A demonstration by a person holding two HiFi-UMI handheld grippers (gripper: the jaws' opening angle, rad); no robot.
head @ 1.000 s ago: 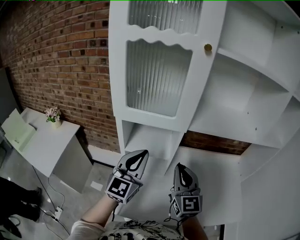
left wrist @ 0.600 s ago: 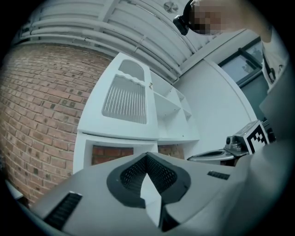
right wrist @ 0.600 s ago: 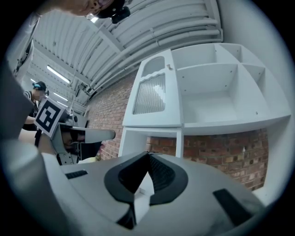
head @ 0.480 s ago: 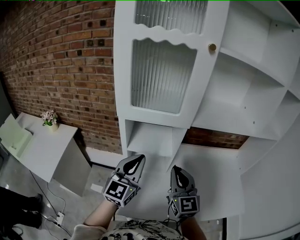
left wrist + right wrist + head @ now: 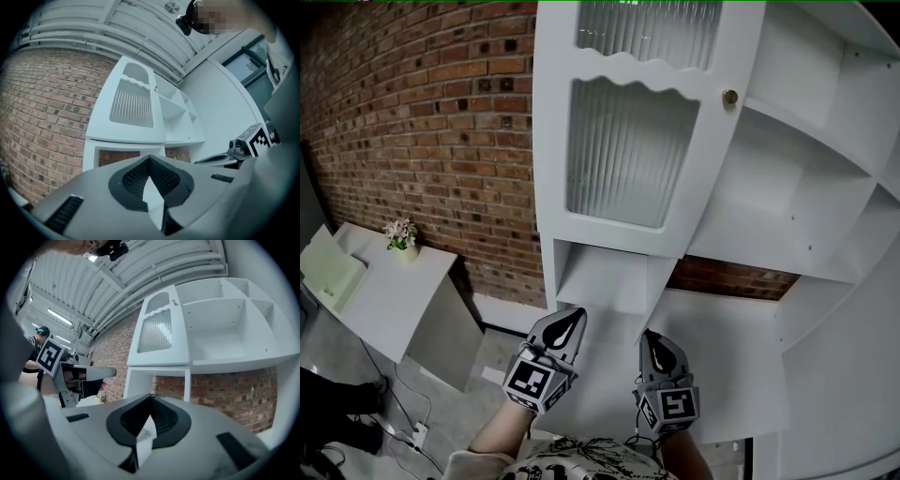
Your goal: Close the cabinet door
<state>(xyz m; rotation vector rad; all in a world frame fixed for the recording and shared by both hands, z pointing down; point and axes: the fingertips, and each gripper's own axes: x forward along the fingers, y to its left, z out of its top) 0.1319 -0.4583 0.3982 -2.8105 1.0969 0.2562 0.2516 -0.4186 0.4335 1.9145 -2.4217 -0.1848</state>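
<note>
Faced a white cabinet (image 5: 811,216) against brick, with shelves bare and open on the right. Found the cabinet door (image 5: 628,159), tall and ribbed-glass, long axis upright, on the left of those shelves, apparently swung out and not yet shut. Noted its knob (image 5: 730,97) high on the right edge. Held left gripper (image 5: 575,317) and right gripper (image 5: 656,339) low and near, side by side, well apart from the door, both with jaws together on nothing. Judged the door up and far from both, with the right gripper nearer the knob edge and the left under the panel.
</note>
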